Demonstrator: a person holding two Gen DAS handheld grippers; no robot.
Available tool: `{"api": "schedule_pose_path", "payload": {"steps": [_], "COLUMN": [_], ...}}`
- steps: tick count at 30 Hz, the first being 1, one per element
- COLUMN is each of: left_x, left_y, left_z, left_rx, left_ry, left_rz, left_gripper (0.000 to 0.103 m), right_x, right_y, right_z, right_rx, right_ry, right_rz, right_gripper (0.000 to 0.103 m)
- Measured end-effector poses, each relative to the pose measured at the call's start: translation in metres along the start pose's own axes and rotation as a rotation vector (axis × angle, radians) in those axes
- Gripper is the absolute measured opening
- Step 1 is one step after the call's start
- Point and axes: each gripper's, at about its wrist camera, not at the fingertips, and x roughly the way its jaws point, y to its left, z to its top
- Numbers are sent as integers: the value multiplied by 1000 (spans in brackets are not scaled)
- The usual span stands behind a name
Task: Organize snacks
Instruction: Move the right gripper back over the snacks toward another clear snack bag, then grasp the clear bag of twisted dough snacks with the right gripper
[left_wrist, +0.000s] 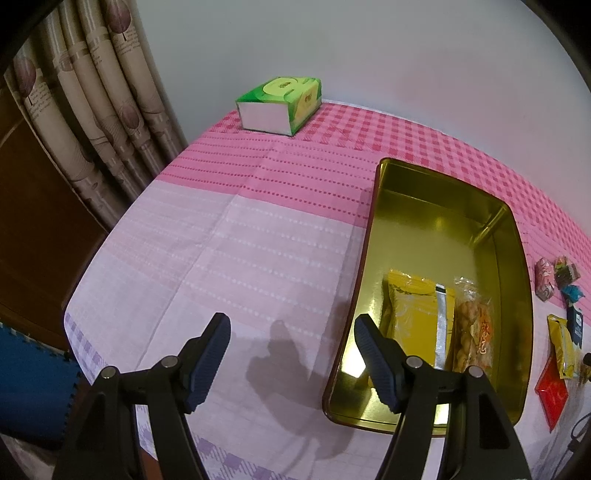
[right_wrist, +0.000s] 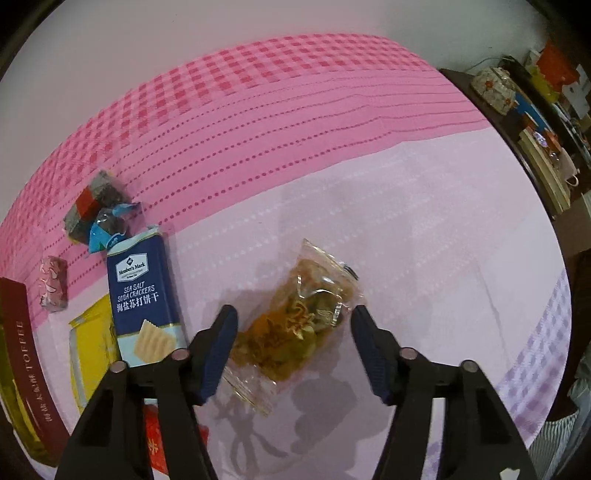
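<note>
A gold tin lies on the pink cloth; inside are a yellow packet and a clear bag of round snacks. My left gripper is open and empty, just left of the tin's near end. In the right wrist view my right gripper is open, its fingers either side of a clear bag of yellow-green snacks on the cloth. Left of it lie a blue cracker pack, a yellow packet, a red packet, a pink sweet and dark wrapped sweets.
A green tissue box stands at the table's far side by the wall. Curtains hang at the left. The tin's dark red wall shows at the left of the right wrist view. A cluttered shelf stands beyond the table's right edge.
</note>
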Motion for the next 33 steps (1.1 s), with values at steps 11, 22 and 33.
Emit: {"api": "schedule_pose_path", "payload": {"steps": [11,22,33], "left_x": [-2,-32,-55], "left_y": [-14,-62,-163], "left_z": [-4,-19,-28], "left_rx": [46,138,259], "left_ry": [-13,-27,27], "left_rz": [24,-32,-205], "left_gripper": [71,71,71], "right_x": [-4,0,4], "right_y": [11,12,-7], "right_z": [-13,-17,-18], "right_rx": [-226,-494,-551], "right_ry": [-120,-255,-277], "right_rz": [56,193,294], "right_gripper": [46,41,44]}}
